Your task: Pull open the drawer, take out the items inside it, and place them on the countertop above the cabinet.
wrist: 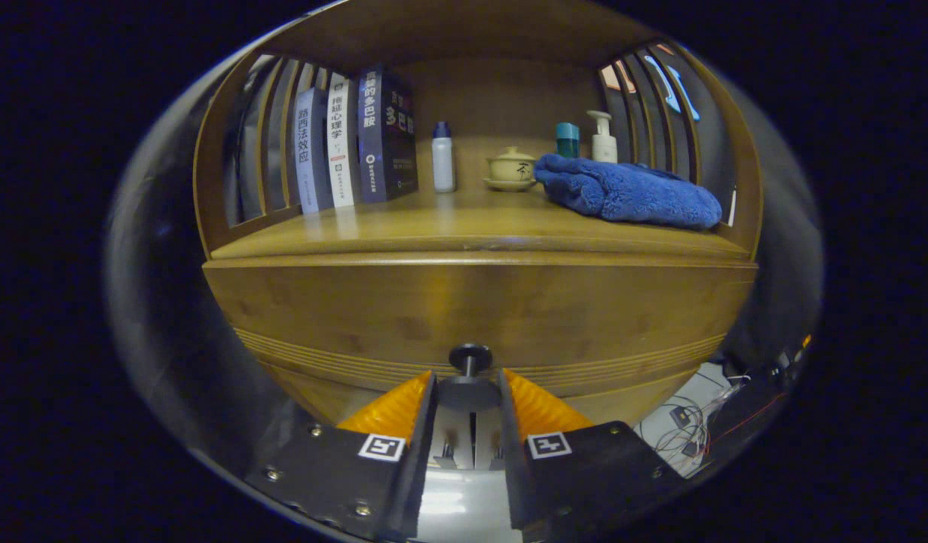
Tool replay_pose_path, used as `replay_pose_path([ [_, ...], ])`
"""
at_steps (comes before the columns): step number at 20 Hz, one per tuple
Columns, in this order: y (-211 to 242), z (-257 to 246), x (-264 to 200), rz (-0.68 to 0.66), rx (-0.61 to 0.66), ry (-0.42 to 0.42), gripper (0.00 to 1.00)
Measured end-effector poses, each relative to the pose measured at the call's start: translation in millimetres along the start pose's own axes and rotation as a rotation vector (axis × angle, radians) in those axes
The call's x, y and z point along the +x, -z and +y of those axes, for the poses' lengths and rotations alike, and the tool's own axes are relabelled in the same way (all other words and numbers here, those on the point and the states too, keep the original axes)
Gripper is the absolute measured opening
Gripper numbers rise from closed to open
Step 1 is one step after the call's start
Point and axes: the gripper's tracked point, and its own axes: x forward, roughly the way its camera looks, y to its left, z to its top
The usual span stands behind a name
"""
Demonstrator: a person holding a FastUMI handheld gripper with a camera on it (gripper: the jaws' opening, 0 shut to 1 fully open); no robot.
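Observation:
The wooden cabinet's drawer front point(479, 309) faces me, just under the countertop point(464, 226). Its dark round knob point(470, 392) sticks out toward me and sits between my fingertips. My gripper point(468, 375) is shut on the knob, one finger point(392, 411) pressing on its left side and the other on its right. The drawer front looks flush with the cabinet, and its inside is hidden.
On the countertop stand three books point(358, 136) at the back left, a white bottle point(442, 157), a lidded tea cup point(511, 167), a teal container point(567, 139) and a pump bottle point(603, 137). A folded blue towel point(629, 192) lies at the right. Cables point(690, 426) lie on the floor beside the cabinet's right side.

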Motion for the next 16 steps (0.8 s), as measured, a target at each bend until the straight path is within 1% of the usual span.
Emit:
replay_pose_path([
  [2,1.2,-1.9,2.1,-0.016,0.009,0.013,0.4],
  [3,2.5,-1.0,-0.9,-0.021,0.02,0.027,0.35],
  [5,4.2,-1.6,-3.9,-0.008,0.019,0.054,0.35],
  [7,8.8,0.8,-13.5,0.006,0.016,0.061,0.35],
  [11,30.2,0.0,-58.3,0.03,0.027,0.1,0.35],
  [16,53.9,1.3,-114.1,0.078,-0.002,0.146,0.35],
])
